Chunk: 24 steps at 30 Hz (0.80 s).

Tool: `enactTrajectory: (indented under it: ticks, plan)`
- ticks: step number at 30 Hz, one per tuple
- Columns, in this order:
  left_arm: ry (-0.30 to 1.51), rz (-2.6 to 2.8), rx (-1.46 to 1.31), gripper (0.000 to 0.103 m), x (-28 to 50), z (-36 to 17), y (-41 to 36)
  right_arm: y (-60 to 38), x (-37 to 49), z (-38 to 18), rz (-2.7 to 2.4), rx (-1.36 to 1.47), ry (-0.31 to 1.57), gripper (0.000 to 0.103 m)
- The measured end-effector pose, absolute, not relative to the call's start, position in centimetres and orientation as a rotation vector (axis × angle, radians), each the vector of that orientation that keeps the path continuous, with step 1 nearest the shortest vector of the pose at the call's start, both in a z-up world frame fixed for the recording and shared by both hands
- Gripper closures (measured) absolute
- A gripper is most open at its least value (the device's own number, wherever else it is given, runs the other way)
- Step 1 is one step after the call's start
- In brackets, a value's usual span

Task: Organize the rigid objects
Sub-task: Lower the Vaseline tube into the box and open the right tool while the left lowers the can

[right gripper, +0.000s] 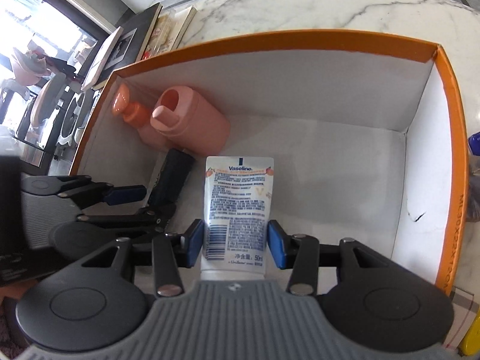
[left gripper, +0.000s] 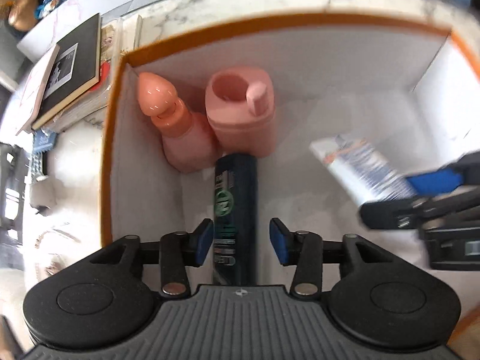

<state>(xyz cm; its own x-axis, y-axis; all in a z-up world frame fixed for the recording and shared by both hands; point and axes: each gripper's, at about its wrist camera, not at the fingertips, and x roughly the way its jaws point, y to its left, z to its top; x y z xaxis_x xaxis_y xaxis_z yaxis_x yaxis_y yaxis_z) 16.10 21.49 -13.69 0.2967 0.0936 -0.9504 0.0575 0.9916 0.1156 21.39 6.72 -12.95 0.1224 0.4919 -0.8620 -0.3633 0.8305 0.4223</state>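
An orange-rimmed white box (left gripper: 270,21) (right gripper: 450,120) holds a peach pump bottle (left gripper: 180,132) (right gripper: 135,117) and a pink jar (left gripper: 243,114) (right gripper: 192,126) in its far left corner. A dark bottle (left gripper: 237,192) (right gripper: 172,177) lies on the box floor in front of them, between the pads of my left gripper (left gripper: 241,241) (right gripper: 132,204). The jaws stand open, with a gap on the right side. My right gripper (right gripper: 235,241) (left gripper: 420,189) is shut on a white Vaseline tube (right gripper: 237,198) (left gripper: 360,165), held over the middle of the box floor.
A stack of books (left gripper: 72,72) (right gripper: 144,33) lies on the marble counter (right gripper: 300,6) just left of the box. A blue-capped item (right gripper: 474,144) sits outside the right wall. The right half of the box floor is bare.
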Motion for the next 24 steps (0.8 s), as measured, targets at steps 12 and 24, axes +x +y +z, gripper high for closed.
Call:
enactTrajectory:
  ticks: [12, 24]
  plan:
    - [1.003, 0.155, -0.09, 0.049, 12.9, -6.1, 27.4, 9.7, 21.8, -13.8, 0.614, 0.104, 1.395, 0.056]
    - [1.076, 0.161, -0.236, 0.082, 12.3, -9.1, 30.0, 12.9, 22.5, -16.1, 0.556, 0.204, 1.508, 0.054]
